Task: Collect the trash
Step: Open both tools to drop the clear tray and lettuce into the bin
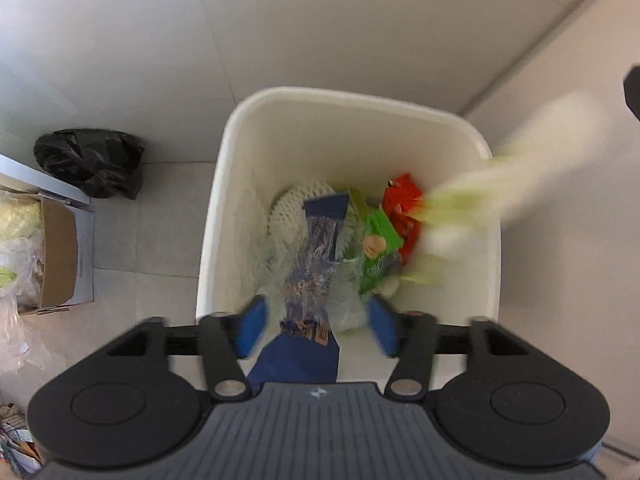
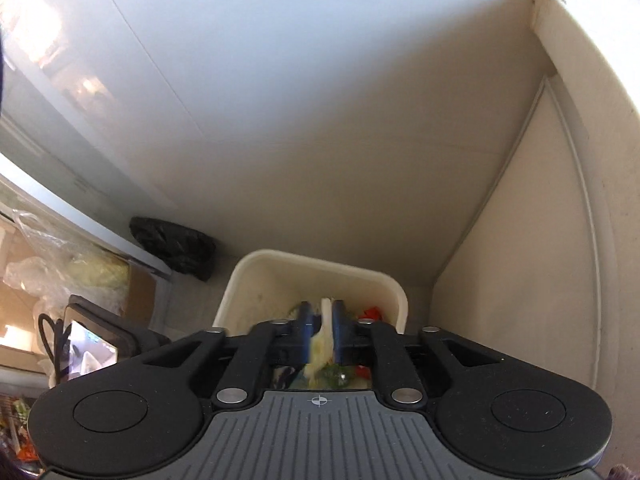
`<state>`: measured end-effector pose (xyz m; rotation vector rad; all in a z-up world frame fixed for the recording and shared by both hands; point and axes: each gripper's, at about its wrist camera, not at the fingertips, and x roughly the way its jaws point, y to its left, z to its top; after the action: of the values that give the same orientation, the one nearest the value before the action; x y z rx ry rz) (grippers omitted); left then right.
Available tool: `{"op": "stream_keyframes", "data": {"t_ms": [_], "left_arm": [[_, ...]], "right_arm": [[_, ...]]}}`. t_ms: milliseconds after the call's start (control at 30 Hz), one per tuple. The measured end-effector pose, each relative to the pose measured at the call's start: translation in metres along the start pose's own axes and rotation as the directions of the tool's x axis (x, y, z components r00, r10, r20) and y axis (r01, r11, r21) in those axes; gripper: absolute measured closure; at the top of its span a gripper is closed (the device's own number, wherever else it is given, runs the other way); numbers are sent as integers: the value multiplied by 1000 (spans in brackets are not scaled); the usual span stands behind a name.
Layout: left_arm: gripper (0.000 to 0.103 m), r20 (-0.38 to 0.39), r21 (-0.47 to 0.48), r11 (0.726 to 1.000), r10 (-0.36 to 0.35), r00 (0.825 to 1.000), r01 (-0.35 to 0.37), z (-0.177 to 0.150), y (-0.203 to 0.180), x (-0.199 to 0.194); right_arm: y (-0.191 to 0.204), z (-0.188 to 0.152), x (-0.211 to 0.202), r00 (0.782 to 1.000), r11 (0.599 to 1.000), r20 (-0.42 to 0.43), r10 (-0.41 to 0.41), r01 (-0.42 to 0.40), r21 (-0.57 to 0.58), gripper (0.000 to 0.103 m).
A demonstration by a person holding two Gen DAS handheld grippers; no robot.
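One white bin [image 1: 352, 120] stands on the tiled floor [image 1: 168, 240] in a corner, and both grippers hang over its mouth. The left gripper [image 1: 316, 322] points straight down with its two blue pads [image 1: 252, 326] spread; one blue wrapper [image 1: 308, 280] lies between them, touching neither pad as far as the blur allows. Inside the bin sit one red packet [image 1: 404, 208], one green packet [image 1: 380, 236], one white mesh sleeve [image 1: 296, 208] and some clear plastic film. One pale yellow-green piece of trash [image 1: 500, 184] streaks across the bin's right rim, too smeared to name. In the right wrist view the right gripper [image 2: 322, 334] has its jaws narrowly parted, with one pale yellowish scrap [image 2: 324, 340] between the two pads; whether they press on it is unclear. Beside the bin lie one black bag [image 1: 92, 160] against the wall and one open cardboard box [image 1: 60, 256] to its left. One dark device with a lit screen [image 2: 94, 344] shows at the left edge of the right wrist view.
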<state>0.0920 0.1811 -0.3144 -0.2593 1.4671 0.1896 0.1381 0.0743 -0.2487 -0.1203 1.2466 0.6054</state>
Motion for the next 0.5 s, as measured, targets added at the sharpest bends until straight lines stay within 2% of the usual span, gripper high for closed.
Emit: {"op": "stream_keyframes", "data": {"t_ms": [67,133,500], "left_arm": [[36,4,22,1000,15,1000,-15,-2,-3,-1],[36,-2,28,999,18,1000,-18,-4,-5,2],[33,-5,25,999,29,1000,-29,-4,-9,0]], "right_arm": [[1,0,-1,1000,1000,-4,-5,5,5,74],[1,0,1,1000,1000,-6,-7,8,8,69],[-4,4,-1,1000,1000,-17,-9,9,15,69]]}}
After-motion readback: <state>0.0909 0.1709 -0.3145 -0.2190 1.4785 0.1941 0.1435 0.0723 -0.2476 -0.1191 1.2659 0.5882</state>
